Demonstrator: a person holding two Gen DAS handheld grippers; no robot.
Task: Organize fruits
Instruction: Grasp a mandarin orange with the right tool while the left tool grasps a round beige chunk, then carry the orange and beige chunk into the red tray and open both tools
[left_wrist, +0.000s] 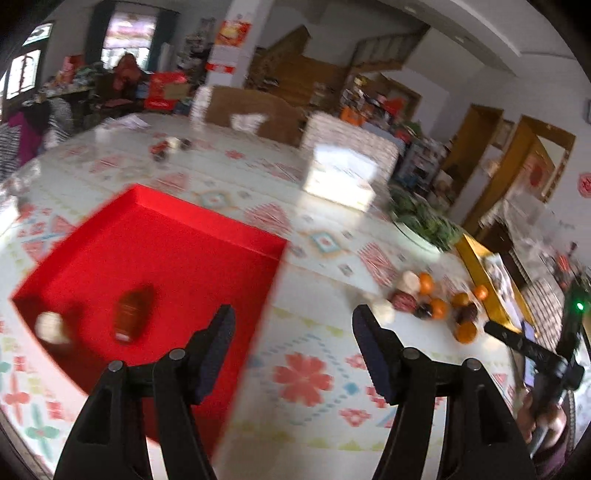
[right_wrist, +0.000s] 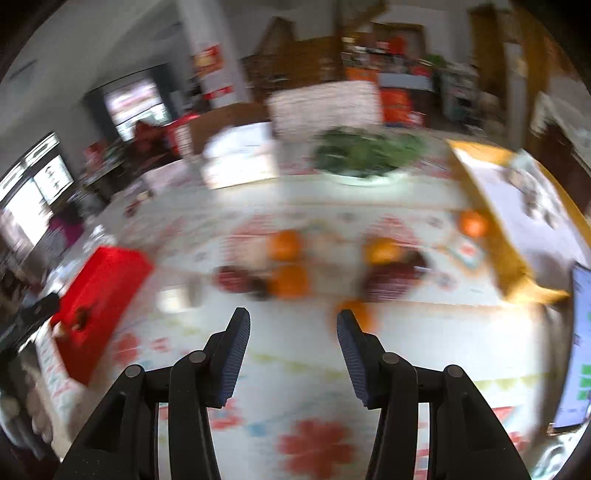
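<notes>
Several oranges (left_wrist: 438, 308) lay loose on the patterned tablecloth (left_wrist: 314, 369), mixed with dark round fruits (left_wrist: 466, 313) and pale ones (left_wrist: 409, 282) — the whole cluster sat at about three o'clock in my left wrist view, just short of a gold-edged box (left_wrist: 491, 291). In my right wrist view the same pile showed straight ahead at twelve o'clock, badly smeared; I could make out orange blobs (right_wrist: 284, 245) and dark red ones (right_wrist: 231, 278), but not how many touched.

Two items were already in the red tray (left_wrist: 155, 266), which filled the nine o'clock side of the left view: a reddish-brown oblong piece (left_wrist: 131, 314) near the tray's middle and a pale round one (left_wrist: 51, 326) near its left edge, apart from each other. From the right wrist the tray (right_wrist: 99, 291) appeared at nine o'clock, well apart from the pile.

My left gripper (left_wrist: 293, 339) hung above the cloth beside the tray's right rim, jaws spread with nothing between them. My right gripper (right_wrist: 291, 332) was likewise released and empty, its jaws parted over bare cloth, an orange (right_wrist: 356, 315) just behind the right pad.

Beyond the fruit, at one o'clock in the left view, stood a white bowl of leafy greens (left_wrist: 421, 221) and a white box (left_wrist: 341, 177). A lit screen (right_wrist: 576, 350) sat at three o'clock in the right view.
</notes>
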